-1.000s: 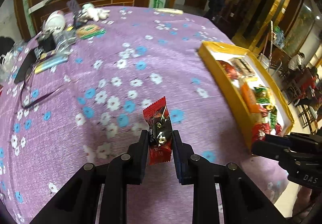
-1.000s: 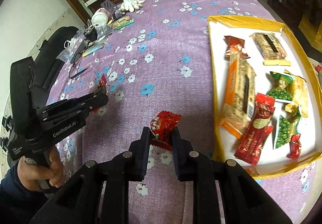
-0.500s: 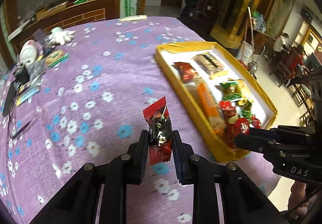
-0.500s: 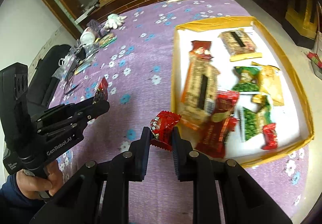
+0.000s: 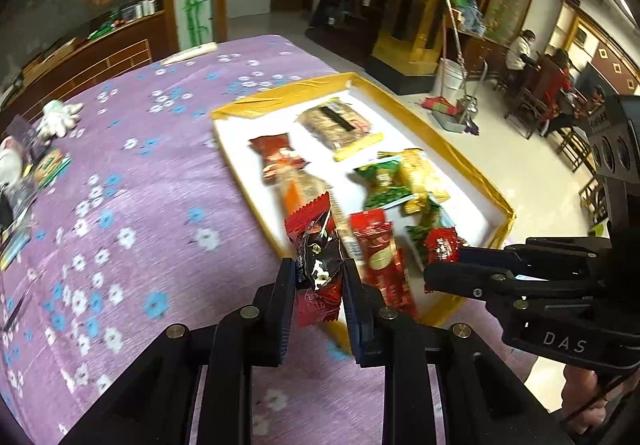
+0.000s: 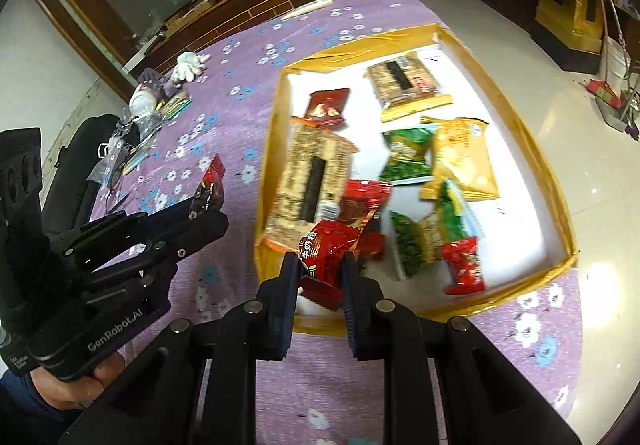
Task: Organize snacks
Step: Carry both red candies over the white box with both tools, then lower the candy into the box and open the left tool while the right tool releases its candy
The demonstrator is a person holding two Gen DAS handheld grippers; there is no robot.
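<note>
Inside yellow-rimmed box: wrapped snacks.

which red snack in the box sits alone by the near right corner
The small red twist-wrapped candy, lying by itself on bare white floor at the yellow box's near right corner. The other red packets lie toward the left side, touching or overlapping other snacks.

A red-and-black candy stands upright at lower centre; a red candy sits by the yellow-rimmed tray.
</note>
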